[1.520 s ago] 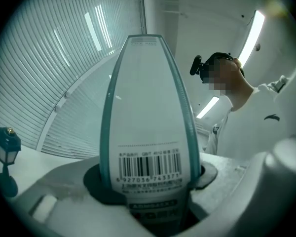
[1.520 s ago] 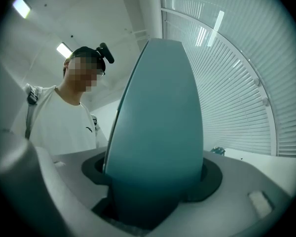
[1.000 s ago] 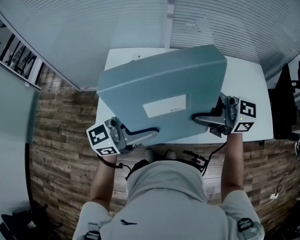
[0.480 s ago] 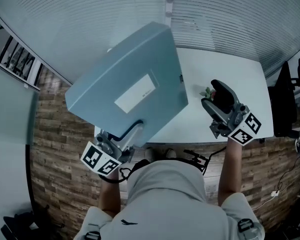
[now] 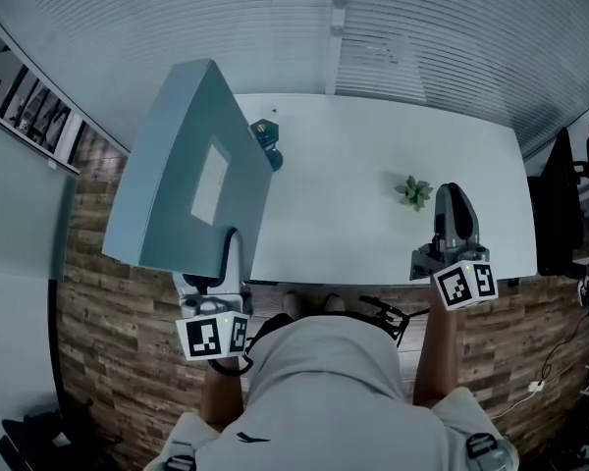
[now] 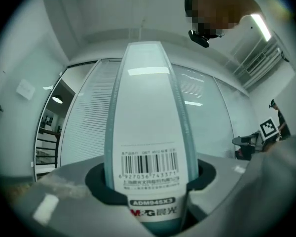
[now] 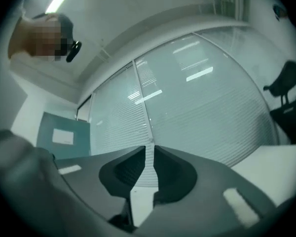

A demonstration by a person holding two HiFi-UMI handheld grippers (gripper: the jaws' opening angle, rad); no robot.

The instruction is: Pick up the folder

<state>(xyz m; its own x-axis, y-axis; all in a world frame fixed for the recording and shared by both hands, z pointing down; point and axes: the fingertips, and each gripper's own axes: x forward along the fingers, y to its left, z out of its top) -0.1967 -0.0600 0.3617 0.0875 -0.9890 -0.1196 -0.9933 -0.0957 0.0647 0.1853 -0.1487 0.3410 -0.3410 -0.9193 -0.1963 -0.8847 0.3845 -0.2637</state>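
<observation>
Now: I judge the lift step done. The folder is up off the table, standing on edge out past the table's left end. Its narrow barcoded edge sits clamped between the left gripper's jaws. My right gripper hangs over the table's right side, jaws closing with nothing between them. Next call: hold the clamp firm and level that one-sided load.
</observation>
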